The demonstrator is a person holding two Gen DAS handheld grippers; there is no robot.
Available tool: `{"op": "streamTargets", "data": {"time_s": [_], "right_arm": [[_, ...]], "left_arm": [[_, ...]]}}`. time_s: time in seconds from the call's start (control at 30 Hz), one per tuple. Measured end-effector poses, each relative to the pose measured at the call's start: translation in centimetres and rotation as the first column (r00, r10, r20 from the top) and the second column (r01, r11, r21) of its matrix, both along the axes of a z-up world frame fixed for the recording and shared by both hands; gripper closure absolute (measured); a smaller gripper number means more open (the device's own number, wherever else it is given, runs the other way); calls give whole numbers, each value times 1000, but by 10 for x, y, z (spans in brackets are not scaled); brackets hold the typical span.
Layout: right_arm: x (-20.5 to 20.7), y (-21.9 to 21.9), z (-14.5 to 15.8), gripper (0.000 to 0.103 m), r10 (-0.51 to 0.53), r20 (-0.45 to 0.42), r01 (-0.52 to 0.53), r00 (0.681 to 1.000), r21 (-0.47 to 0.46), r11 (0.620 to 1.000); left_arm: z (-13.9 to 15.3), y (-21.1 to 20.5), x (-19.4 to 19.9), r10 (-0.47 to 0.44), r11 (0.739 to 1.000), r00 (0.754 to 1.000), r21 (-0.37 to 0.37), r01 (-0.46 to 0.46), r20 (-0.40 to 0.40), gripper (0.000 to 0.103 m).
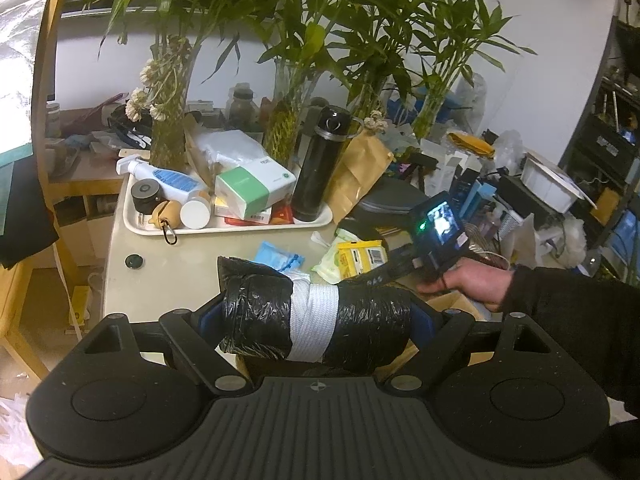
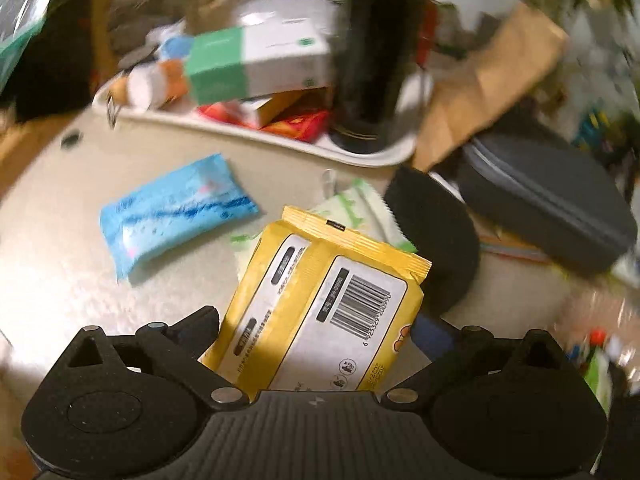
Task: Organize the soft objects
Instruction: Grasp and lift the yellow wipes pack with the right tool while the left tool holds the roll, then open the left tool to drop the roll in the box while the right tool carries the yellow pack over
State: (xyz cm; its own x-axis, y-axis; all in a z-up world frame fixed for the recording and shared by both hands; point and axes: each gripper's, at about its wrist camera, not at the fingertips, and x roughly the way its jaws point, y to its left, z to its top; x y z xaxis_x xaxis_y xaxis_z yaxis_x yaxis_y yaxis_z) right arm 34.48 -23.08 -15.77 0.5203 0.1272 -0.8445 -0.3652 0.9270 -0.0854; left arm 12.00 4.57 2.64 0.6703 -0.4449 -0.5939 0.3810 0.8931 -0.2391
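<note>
My left gripper (image 1: 314, 316) is shut on a black plastic-wrapped roll (image 1: 360, 320) with a white band around its middle, held crosswise above the table's near edge. A yellow wipes pack (image 2: 320, 300) lies on the beige table (image 2: 60, 280), its barcode side up. It sits between the wide-apart fingers of my right gripper (image 2: 316, 322), which is open and not pressing on it. Under the pack's far end lies a green-and-white soft pack (image 2: 352, 208). A blue tissue pack (image 2: 176, 216) rests to the left. In the left wrist view, a hand (image 1: 476, 284) holds the right gripper (image 1: 376, 276) over the yellow pack (image 1: 360, 254).
A white tray (image 1: 132, 216) behind the packs carries a green-and-white box (image 1: 252, 188), a tall black flask (image 1: 316, 168) and small bottles. A brown paper bag (image 1: 360, 168) and a dark grey case (image 2: 548, 208) lie to the right. Glass vases of plants (image 1: 288, 92) line the back.
</note>
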Motion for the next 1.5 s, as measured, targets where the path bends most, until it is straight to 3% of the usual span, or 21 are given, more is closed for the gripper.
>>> {"op": "streamTargets", "data": {"time_s": [0.27, 0.37, 0.43, 0.57, 0.63, 0.73, 0.9, 1.03, 1.23, 1.37, 1.5], "right_arm": [[-12, 9, -1, 1, 122, -7, -122, 992, -171, 978], [-16, 1, 2, 1, 106, -15, -107, 994, -218, 970], [-17, -8, 3, 1, 51, -28, -55, 998, -175, 983], [-10, -32, -2, 1, -104, -111, 105, 988, 7, 994], [-10, -38, -8, 7, -140, -140, 148, 980, 51, 988], [-14, -40, -14, 27, -137, -174, 158, 975, 111, 981], [-21, -38, -5, 37, -127, -153, 147, 980, 124, 981], [-27, -50, 22, 37, -142, -83, 153, 986, 148, 977], [-45, -75, 75, 38, -149, -2, 146, 989, 210, 967], [-64, -87, 111, 37, -142, 35, 128, 989, 259, 957], [-91, -94, 142, 37, -116, 50, 92, 992, 343, 935]], "left_arm": [[-1, 0, -1, -6, 1000, 1000, 12, 6, -4, 17], [-1, 1, -2, -6, 1000, 1000, 15, 6, 2, 17], [-1, 0, -4, -4, 1000, 1000, 21, 4, 3, 17], [-3, -5, -7, 2, 999, 1000, 42, -3, 5, 17], [-3, -8, -8, 0, 999, 1000, 48, 0, 1, 17], [-4, -10, -12, -9, 998, 1000, 65, 10, -5, 17], [-7, -15, -17, -47, 989, 998, 136, 52, -39, 17], [-7, -20, -20, -114, 978, 991, 169, 125, -73, 17], [-15, -38, -28, -227, 939, 964, 231, 255, -141, 17], [-23, -44, -29, -233, 925, 956, 261, 275, -181, 17], [-30, -45, -24, -232, 930, 944, 230, 286, -234, 17]]}}
